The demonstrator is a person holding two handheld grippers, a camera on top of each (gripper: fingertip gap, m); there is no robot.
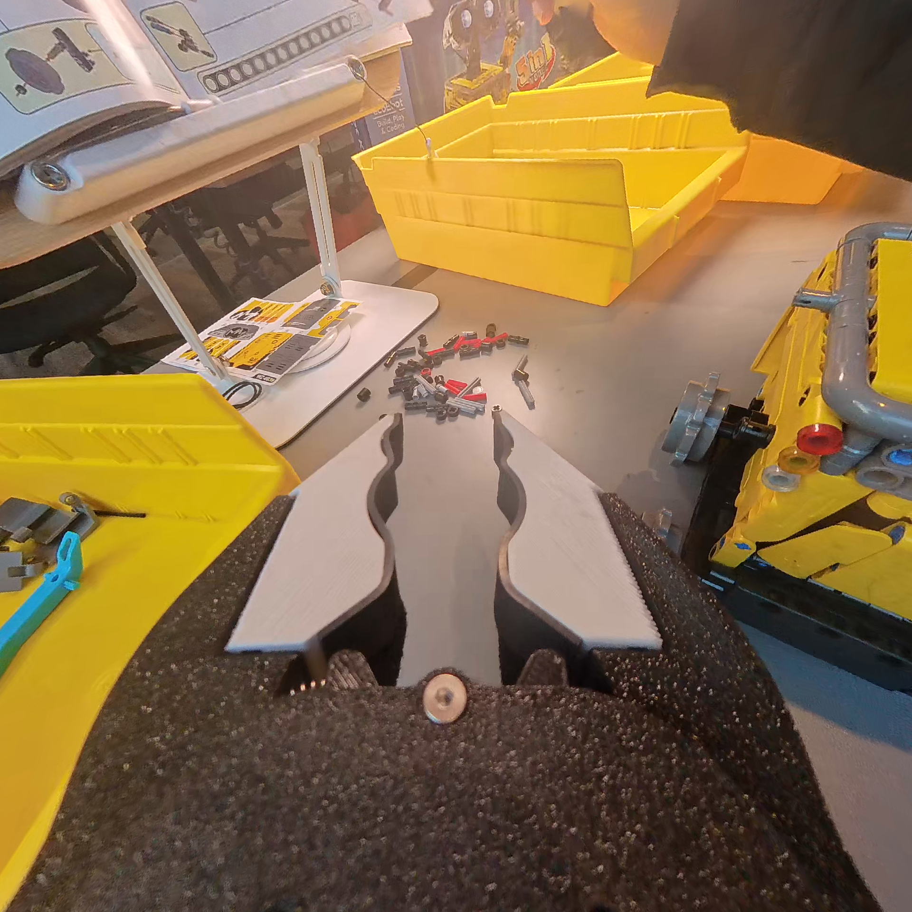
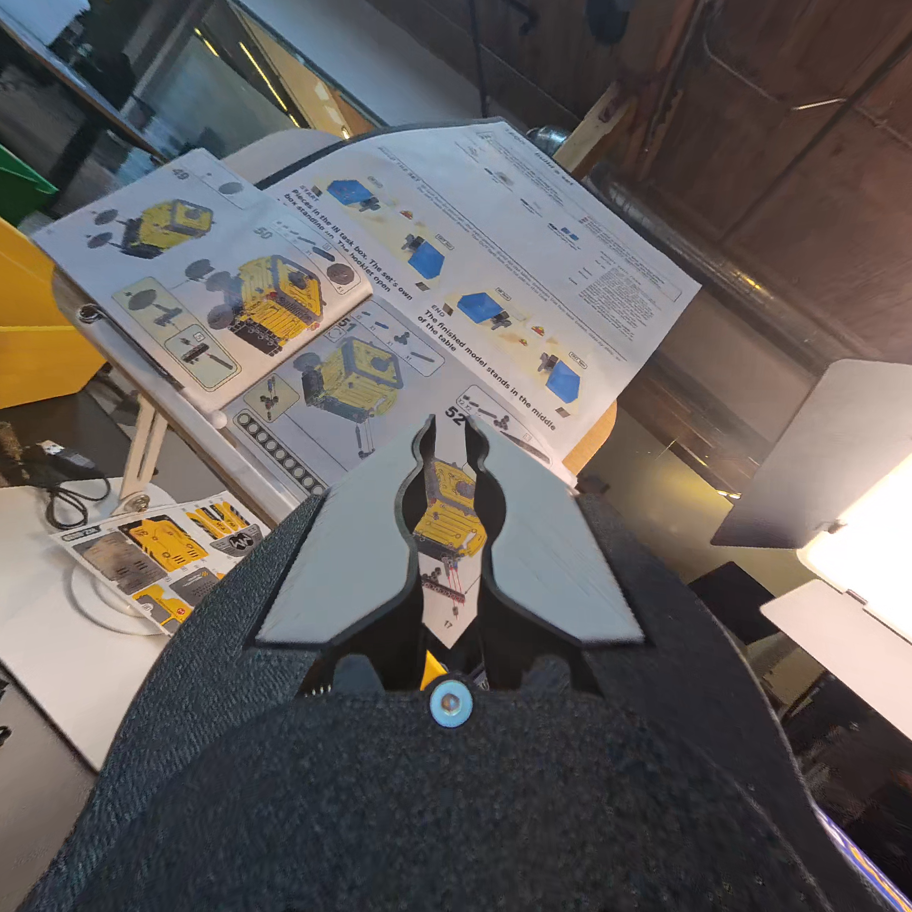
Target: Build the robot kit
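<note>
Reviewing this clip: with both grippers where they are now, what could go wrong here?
1. The left gripper, open and empty, hovers just short of the loose small parts; a low sweep could scatter them.
2. The right gripper, nearly closed and empty, points close at the open instruction booklet on its stand; pushing forward might crease a page or tip it.

Beside my book stand [image 1: 316, 340]: loose small parts [image 1: 444, 370], yellow bins [image 1: 518, 207], yellow brick model [image 1: 814, 469], sticker sheet [image 1: 266, 335].

Bins [image 1: 518, 197]: yellow. Toy model [image 1: 814, 469]: yellow, black base, grey bar. Loose pieces [image 1: 444, 375]: black, red, grey. Bench [image 1: 592, 395]: grey.
</note>
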